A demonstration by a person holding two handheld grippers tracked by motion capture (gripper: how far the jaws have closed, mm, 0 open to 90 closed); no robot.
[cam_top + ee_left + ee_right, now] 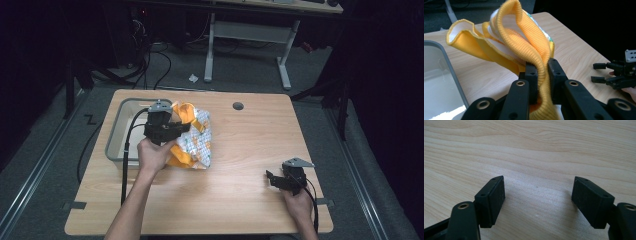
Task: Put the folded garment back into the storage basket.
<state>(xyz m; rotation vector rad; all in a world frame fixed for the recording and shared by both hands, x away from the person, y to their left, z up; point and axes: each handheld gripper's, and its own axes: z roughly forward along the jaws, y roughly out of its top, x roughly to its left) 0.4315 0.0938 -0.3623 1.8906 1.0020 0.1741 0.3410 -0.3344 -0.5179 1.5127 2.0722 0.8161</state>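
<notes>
Black jaws of the left gripper (pixel 541 75) pinch the orange ribbed hem of the garment (pixel 192 137), lifted beside the grey bin (pixel 116 131) at the table's (pixel 240 200) left edge. Right gripper (pixel 271 179), jaws spread and holding nothing, rests well apart near the front right corner.

Ribbed knit cloth garment (pixel 524 40), matt light-wood tabletop (pixel 529 150), smooth grey bin (pixel 116 131), prob. plastic, matt black fingers (pixel 492 200).

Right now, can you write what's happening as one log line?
left gripper shut on yellow garment | garment beside grey bin | right gripper open, over table
</notes>
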